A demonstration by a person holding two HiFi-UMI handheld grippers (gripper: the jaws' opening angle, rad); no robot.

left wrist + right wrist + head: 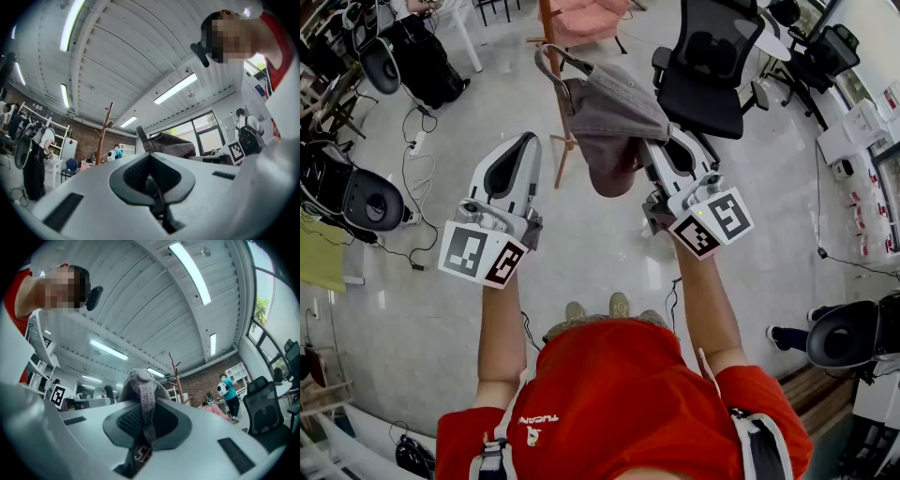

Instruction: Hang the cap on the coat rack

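Note:
A grey cap [614,112] hangs raised in front of me, its strap loop [551,64] standing up at the left. My right gripper [661,145] is shut on the cap's fabric; in the right gripper view the cap [140,385] runs down between the pads of this gripper [145,406]. The wooden coat rack [555,94] stands just behind the cap, and its pole [176,373] rises beyond the jaws. My left gripper [525,150] is held beside the cap, apart from it, jaws together with nothing in them. In its own view the left gripper [150,157] points at the cap [173,143] and the rack [105,129].
A black office chair [703,66] stands right of the rack and a pink chair [586,19] behind it. Cables and a power strip [417,141] lie on the floor at left, near dark bags [366,197]. A person in teal [229,392] stands far off.

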